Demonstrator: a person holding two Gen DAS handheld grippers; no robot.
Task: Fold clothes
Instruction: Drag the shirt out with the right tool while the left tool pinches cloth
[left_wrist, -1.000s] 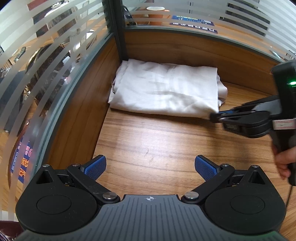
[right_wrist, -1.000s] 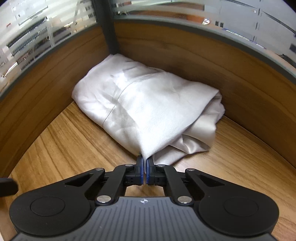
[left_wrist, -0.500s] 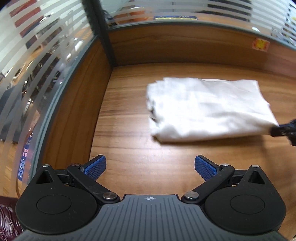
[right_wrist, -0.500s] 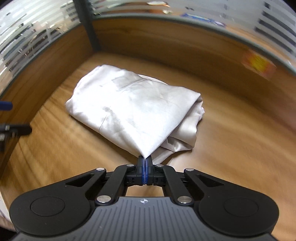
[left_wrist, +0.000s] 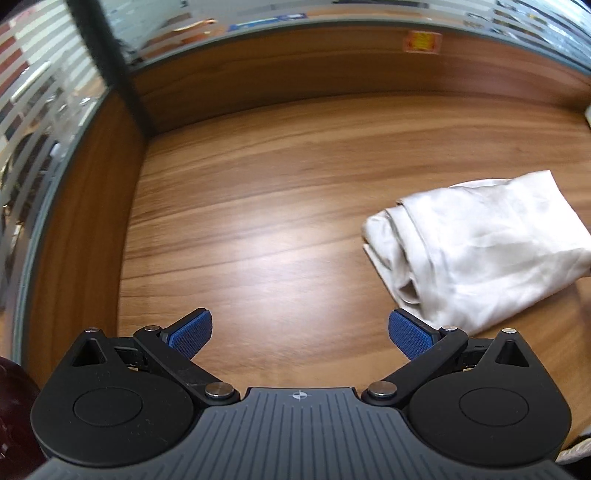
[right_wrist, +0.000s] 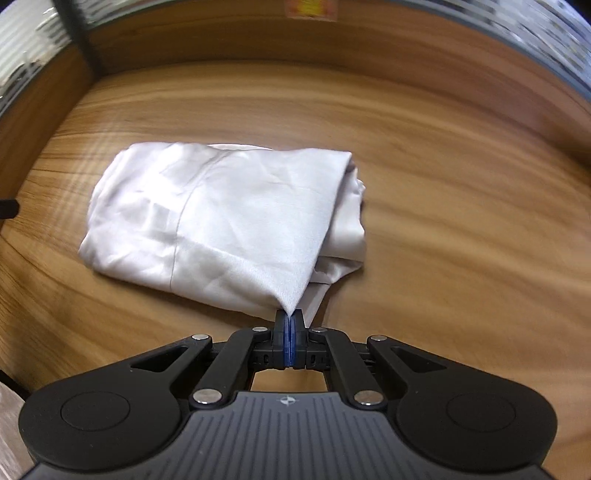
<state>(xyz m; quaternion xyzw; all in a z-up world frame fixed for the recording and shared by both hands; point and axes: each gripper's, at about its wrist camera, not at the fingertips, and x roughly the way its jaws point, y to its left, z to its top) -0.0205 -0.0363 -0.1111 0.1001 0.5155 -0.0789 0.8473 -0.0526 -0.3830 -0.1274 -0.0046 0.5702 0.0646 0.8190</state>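
A white folded garment (right_wrist: 221, 221) lies on the wooden desk (right_wrist: 443, 184), out in the middle of the right wrist view. My right gripper (right_wrist: 290, 321) is shut on the garment's near corner, and the cloth is drawn to a point at the blue pads. In the left wrist view the same garment (left_wrist: 480, 243) lies at the right, with its rolled end facing left. My left gripper (left_wrist: 301, 334) hangs open over bare wood, to the left of the garment and apart from it, with nothing between its fingers.
Wooden partition walls (left_wrist: 295, 70) topped with striped frosted glass close the desk at the back and left, meeting at a dark post (left_wrist: 107, 66). An orange sticker (left_wrist: 423, 42) is on the back wall. A dark red object (left_wrist: 14, 417) shows at the lower left.
My right gripper has dragged the garment out of the back left corner, toward the right and the middle of the desk. The left gripper stayed open and swung its view to the right.
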